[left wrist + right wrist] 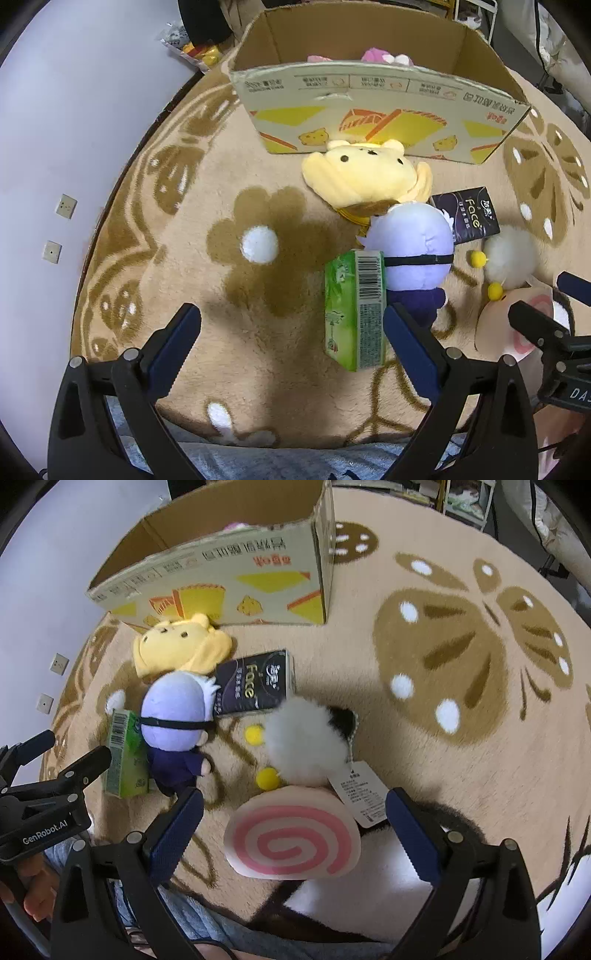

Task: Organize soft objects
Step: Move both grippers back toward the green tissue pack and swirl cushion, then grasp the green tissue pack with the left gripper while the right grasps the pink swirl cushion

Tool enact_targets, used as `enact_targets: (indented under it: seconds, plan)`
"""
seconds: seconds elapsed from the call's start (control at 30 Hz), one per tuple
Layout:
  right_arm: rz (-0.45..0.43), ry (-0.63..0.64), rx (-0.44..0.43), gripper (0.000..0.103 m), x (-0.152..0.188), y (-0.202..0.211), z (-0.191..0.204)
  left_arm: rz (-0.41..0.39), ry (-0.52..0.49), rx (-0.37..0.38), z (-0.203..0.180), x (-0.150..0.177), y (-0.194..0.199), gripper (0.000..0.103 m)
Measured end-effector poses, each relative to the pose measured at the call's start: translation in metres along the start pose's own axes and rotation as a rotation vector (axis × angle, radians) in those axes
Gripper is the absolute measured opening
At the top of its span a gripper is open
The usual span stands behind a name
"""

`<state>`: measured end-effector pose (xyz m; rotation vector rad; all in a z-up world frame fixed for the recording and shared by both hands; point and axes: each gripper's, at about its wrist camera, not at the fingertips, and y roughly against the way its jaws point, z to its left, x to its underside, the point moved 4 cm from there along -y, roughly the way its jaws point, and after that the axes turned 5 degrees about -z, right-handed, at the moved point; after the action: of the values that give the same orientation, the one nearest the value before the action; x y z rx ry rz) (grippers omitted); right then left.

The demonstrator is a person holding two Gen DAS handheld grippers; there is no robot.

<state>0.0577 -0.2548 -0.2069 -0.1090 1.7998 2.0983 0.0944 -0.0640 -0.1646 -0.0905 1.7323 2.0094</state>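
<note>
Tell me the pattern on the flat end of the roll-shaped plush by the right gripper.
A pink spiral on pale cream, on the roll plush; clearest in the right wrist view.

Floor was covered by a beige fluffy rug (369,738) with brown flower and butterfly shapes and white dots all over it. Off its left edge there was a pale lilac wall (74,129) with two small square outlet plates (66,206) on it, one above the other. Back corner by the wall had a crinkly plastic bag (184,44) with something yellow and red inside, couldn't make out what.
</note>
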Motion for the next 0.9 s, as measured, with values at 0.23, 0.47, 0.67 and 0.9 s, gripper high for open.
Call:
enact_targets:
  seconds: [0.23,0.47,0.67,0.9]
  plan:
    - [0.044,0.006,0.004,0.103,0.003,-0.008,0.0,0.03,-0.013,0.01,-0.007,0.002,-0.01,0.098]
    - [0.092,0.02,0.027,0.091,0.008,-0.017,0.002,0.07,-0.026,0.015,-0.01,0.005,-0.022,0.098]
    - [0.087,0.054,0.043,0.07,0.009,-0.021,0.013,0.084,-0.022,0.026,-0.01,0.005,-0.026,0.098]
    - [0.047,0.034,0.041,0.065,0.006,-0.014,0.009,0.125,-0.035,0.01,-0.013,0.012,-0.037,0.098]
